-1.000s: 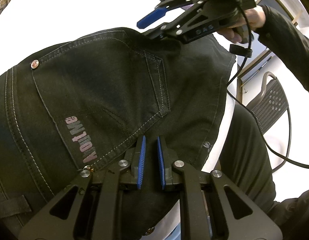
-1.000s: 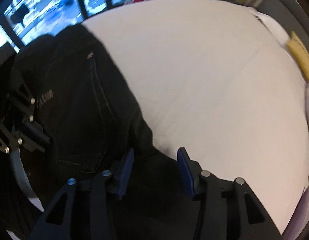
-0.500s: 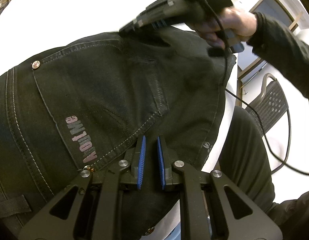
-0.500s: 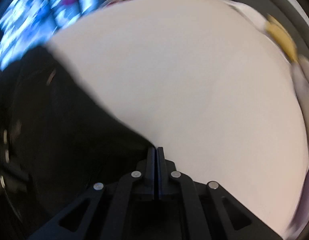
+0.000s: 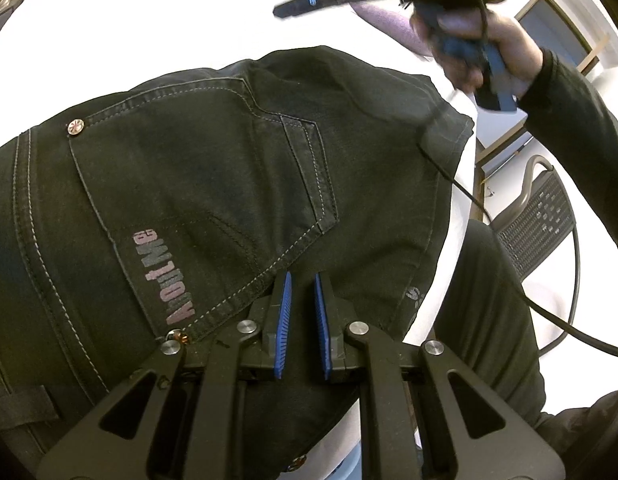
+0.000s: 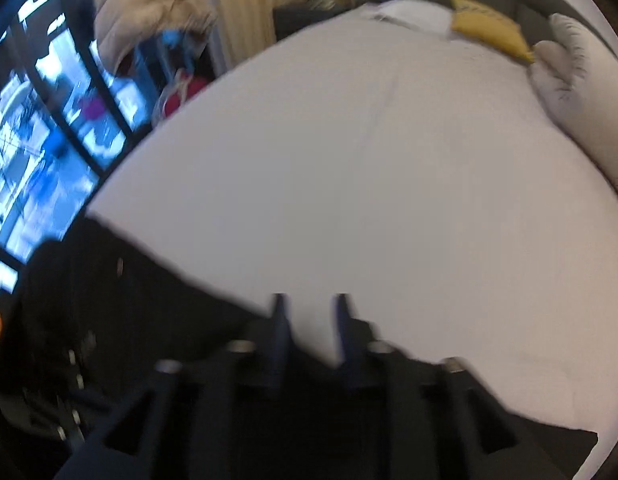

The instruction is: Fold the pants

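Black jeans (image 5: pixel 197 184) lie folded on the white bed (image 5: pixel 149 12), back pocket up with pink lettering. My left gripper (image 5: pixel 300 280) rests over the jeans' near edge, its blue pads a small gap apart, nothing visibly between them. My right gripper (image 5: pixel 301 2) is lifted above the far side of the jeans, held by a hand, blurred. In the right wrist view its pads (image 6: pixel 309 308) stand apart with only bed sheet behind them, and the jeans (image 6: pixel 109 300) lie at lower left.
A yellow cushion (image 6: pixel 489 28) and a pale pillow (image 6: pixel 577 64) lie at the bed's far end. Windows (image 6: pixel 41 140) and piled clothes are left of the bed. A mesh chair (image 5: pixel 545 208) and a cable (image 5: pixel 565 280) are at the right, beside the person's leg.
My right gripper shut on the jeans' far edge, then let go, opened partly and lifted up and away. The jeans' far corner now lies flatter. My left gripper has stayed still.
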A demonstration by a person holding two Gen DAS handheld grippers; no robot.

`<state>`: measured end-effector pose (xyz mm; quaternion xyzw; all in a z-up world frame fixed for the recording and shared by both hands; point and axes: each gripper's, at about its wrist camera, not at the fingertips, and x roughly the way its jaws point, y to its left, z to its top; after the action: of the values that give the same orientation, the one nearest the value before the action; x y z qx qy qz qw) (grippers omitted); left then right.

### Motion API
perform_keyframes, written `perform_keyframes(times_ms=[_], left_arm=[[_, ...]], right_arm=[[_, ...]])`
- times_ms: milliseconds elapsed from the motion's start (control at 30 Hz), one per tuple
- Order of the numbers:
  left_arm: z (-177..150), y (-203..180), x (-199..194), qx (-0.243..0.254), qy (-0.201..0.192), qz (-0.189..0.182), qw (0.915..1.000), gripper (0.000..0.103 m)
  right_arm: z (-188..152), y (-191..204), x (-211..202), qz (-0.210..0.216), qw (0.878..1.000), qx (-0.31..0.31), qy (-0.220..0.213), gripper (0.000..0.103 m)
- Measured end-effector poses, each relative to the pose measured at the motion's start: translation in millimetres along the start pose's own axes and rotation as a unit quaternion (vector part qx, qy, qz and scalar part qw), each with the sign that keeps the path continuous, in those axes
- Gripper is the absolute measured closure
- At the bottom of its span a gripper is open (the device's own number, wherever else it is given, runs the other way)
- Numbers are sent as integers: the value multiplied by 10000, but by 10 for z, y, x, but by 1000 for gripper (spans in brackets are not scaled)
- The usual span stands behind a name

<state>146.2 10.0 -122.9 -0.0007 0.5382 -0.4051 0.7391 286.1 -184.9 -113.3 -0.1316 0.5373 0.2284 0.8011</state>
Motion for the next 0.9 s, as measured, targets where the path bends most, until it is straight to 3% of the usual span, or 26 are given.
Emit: perform_keyframes(times_ms=[33,67,167,233,333,400,500,567,633,700,733,767,833,900], left_arm=[[-1,-3,-1,-9,8,3,10000,91],[-5,-12,2,-11,3,15,10000,91],[-6,-26,2,-16,3,29,10000,91],[-4,-29,-1,-10,14,24,10000,91],[-7,-23,6,-32,-3,8,10000,91],[-15,-24,8,-33,-22,25,10000,91],[-17,-32,5,-34,-3,34,10000,91],[-16,-44,8,-11,12,58,10000,91],[-15,-65,7,12,15,99,9999,91],[-14,-85,12,-1,-5,127,9999,91],[-16,-94,14,0,-11,144,9999,91],[-15,-112,20,33,-8,174,9998,91],[-10,-133,29,72,5,205,9998,91],[-16,-151,37,34,4,216,9998,91]], right_arm=[[12,-17,6,9,10000,-2,54,51],[-13,-44,21,9,9999,22,153,49],[-4,-65,278,69,9958,-221,886,52],[37,-28,354,-6,9910,-664,1159,91],[60,191,436,-245,9821,-1266,1376,98],[107,188,530,-321,9831,-1132,1404,99],[185,128,696,-768,9874,-729,1179,103],[215,-100,734,-1592,9831,-108,897,103],[176,-418,552,-1758,9781,968,560,101],[75,-566,266,-945,9783,1841,70,97],[0,-510,126,-224,9790,2020,-163,97],[-50,-439,66,197,9783,2052,-231,95],[-186,-218,-21,1180,9711,2032,-410,74],[-325,-197,38,1708,9595,2172,-548,59]])
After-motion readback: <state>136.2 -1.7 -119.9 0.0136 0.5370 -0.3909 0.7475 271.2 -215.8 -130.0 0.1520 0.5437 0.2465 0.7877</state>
